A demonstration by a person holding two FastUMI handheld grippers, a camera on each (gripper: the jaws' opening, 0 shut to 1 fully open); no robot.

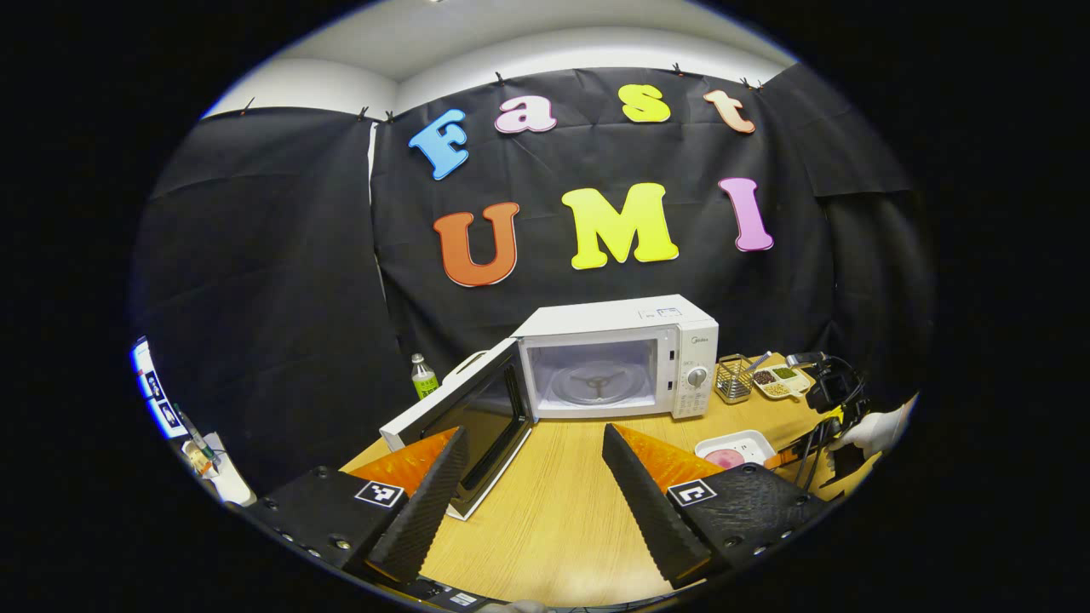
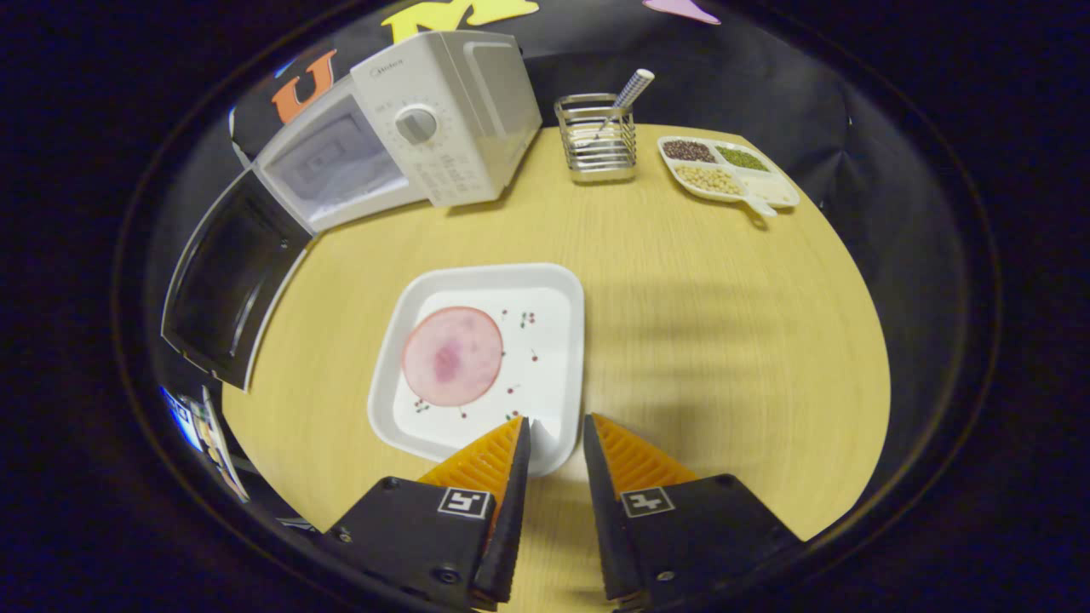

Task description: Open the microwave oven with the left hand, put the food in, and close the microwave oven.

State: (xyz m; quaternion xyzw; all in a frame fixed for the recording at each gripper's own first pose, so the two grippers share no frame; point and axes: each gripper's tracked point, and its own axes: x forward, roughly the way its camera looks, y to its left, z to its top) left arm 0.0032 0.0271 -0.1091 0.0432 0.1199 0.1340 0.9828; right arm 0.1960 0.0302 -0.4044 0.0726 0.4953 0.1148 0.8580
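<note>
Above the wooden table [image 2: 724, 340], the right gripper [image 2: 555, 434] nearly closes on the plate [image 2: 558, 298] rim; the left gripper [image 1: 535, 477] gapes empty.

Left tool [image 1: 532, 485]: fingers spread wide, nothing between them, held above the counter [image 1: 553, 511] and pointing level ahead. Right tool [image 2: 553, 443]: fingers close together with a narrow gap, pitched downward; whether they press on anything cannot be told. In the left gripper view, a gloved hand [image 1: 877, 430] holds the right tool at far right.
</note>
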